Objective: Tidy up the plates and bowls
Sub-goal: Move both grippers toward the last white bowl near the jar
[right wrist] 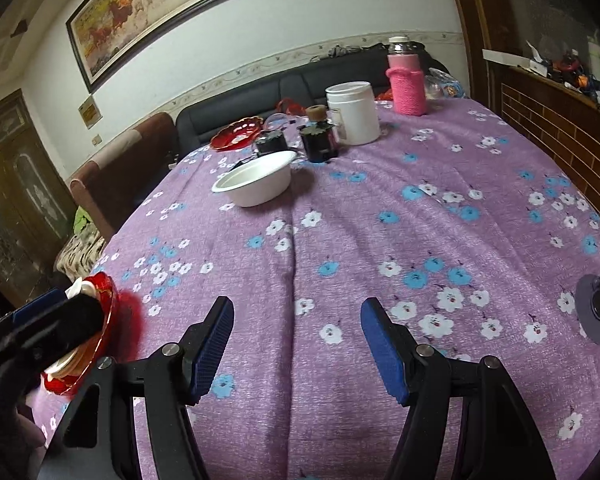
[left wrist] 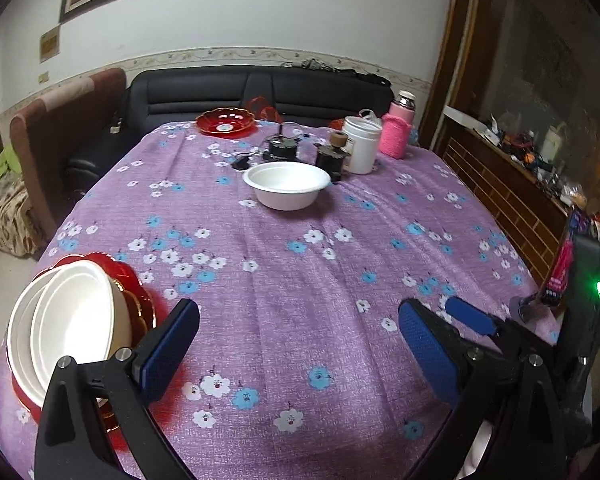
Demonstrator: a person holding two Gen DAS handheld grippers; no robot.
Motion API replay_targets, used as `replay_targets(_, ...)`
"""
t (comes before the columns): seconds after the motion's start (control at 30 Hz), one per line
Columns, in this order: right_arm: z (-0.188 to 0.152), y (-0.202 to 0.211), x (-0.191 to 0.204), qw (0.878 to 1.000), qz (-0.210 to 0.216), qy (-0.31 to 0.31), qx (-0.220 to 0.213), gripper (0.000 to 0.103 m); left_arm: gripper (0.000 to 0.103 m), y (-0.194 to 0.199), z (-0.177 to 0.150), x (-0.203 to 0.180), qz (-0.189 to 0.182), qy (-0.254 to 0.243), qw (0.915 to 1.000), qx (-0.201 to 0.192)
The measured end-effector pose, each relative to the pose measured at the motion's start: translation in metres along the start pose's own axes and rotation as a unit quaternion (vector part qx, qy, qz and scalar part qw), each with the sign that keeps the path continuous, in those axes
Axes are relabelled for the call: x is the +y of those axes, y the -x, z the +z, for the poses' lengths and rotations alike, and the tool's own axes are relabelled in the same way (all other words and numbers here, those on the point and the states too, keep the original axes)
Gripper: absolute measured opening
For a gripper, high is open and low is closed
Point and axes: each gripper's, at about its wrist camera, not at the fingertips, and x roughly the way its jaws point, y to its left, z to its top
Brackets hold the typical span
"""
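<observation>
You're working in a home living or dining room. A black sofa [left wrist: 260,92] sits behind your flowered tablecloth [left wrist: 300,280], under a framed painting [right wrist: 160,12].

Your left gripper [right wrist: 40,328] covers most of the stacked white bowls [right wrist: 78,289] — red plate [right wrist: 108,304] half hidden beneath.

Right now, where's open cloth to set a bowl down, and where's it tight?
Free: the wide stretch of tablecloth between the white bowl and both open grippers, left, right. Also the right side, past the bowl. Crowded: far edge, around the white jar, pink bottle, dark jars and red plate; near-left stack.
</observation>
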Motion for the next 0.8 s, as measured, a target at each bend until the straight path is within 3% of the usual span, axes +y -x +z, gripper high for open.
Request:
replay_targets(0.57,-0.002,0.019,0.005,1.0,-0.002,0.007,-0.012,0.07,0.1,0.018,0.004,-0.003,0.009,-0.002,0.9998,-0.015)
replay_targets(0.67,0.012,0.026,0.009,1.0,0.004,0.022,-0.013,0.07,0.1,0.038,0.02,0.004,0.017,-0.011,0.9992,-0.036)
replay_targets(0.8,0.055,0.045,0.02,0.997,0.001,0.06,-0.041,0.07,0.1,0.082,0.06,0.021,0.027,-0.012,0.9958,-0.086)
